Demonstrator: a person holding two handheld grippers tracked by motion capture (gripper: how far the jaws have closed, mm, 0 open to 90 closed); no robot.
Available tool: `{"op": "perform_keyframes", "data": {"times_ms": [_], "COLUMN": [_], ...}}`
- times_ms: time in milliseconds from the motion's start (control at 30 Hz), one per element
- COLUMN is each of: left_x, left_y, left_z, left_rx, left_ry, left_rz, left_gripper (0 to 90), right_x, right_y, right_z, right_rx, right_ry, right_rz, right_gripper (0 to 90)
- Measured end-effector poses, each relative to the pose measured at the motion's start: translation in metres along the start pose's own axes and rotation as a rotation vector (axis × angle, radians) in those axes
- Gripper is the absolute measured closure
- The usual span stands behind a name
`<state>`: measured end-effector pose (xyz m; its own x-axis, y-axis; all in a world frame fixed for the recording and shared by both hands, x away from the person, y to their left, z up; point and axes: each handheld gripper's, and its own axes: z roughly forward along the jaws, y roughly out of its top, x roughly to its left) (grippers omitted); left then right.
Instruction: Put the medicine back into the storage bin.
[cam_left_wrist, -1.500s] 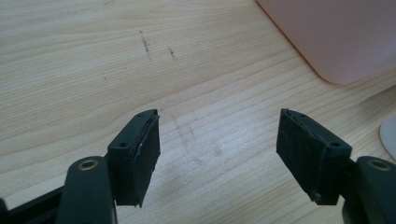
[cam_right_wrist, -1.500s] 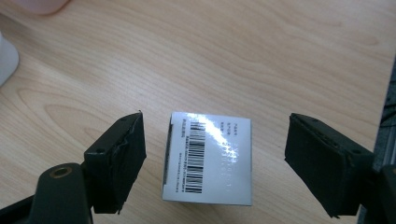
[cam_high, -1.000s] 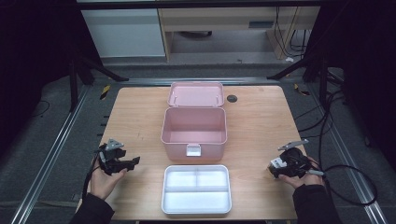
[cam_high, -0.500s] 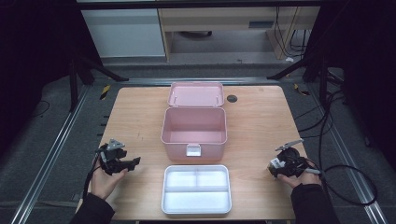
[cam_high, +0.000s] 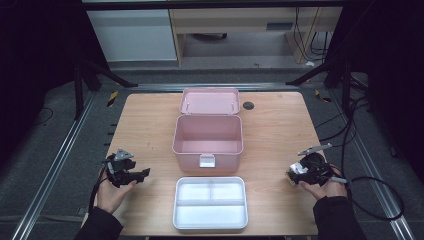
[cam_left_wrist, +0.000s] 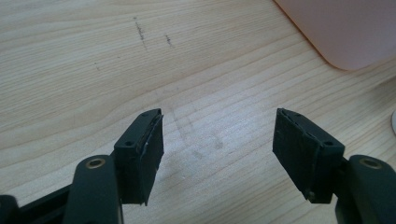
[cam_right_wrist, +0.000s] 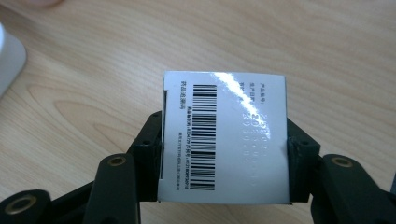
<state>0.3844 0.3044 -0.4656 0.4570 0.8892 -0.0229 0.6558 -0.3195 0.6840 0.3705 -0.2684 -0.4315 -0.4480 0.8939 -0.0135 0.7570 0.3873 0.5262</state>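
My right gripper (cam_right_wrist: 225, 128) holds a small white carton (cam_right_wrist: 224, 135) with a barcode and printed text. Its jaws have just been closing, and both pads now press on the carton's sides a little above the wood. In the high view that gripper (cam_high: 292, 175) sits at the table's right, near the front edge, in a person's hand. My left gripper (cam_high: 144, 173) rests at the front left, pointing toward the pink box. Its jaws (cam_left_wrist: 219, 126) stand open over bare wood with nothing between them.
An open pink storage box (cam_high: 207, 150) stands mid-table with its lid (cam_high: 209, 101) folded back behind it. A white divided tray (cam_high: 210, 180) lies in front of it, between the two hands. A dark round hole (cam_high: 248, 105) marks the wooden table (cam_high: 145, 125) at the back.
My right gripper has edged slightly left toward the tray. The left hand has not moved.
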Motion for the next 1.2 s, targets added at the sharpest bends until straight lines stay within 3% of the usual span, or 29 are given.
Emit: {"op": "perform_keyframes", "data": {"times_ms": [333,600,1000,1200], "left_x": [0.001,0.001,0.003,0.003], "left_y": [-0.001,0.0,0.0,0.0], "left_z": [0.002,0.001,-0.001,-0.001], "left_rx": [0.007,0.006,-0.007,-0.006], "left_ry": [-0.001,-0.001,0.002,0.008], "left_rz": [-0.001,0.001,-0.005,-0.003], "left_gripper": [32.8,32.6,32.6,33.0], "right_x": [0.003,0.008,0.023,0.033], "right_y": [0.019,0.043,0.086,0.106], "right_z": [-0.018,-0.03,-0.055,-0.061], "right_rx": [-0.101,-0.15,-0.263,-0.28], "right_ry": [0.014,0.038,0.066,0.077], "right_rz": [-0.011,-0.032,-0.071,-0.104], "right_gripper": [45.3,45.3,45.3,45.3]}}
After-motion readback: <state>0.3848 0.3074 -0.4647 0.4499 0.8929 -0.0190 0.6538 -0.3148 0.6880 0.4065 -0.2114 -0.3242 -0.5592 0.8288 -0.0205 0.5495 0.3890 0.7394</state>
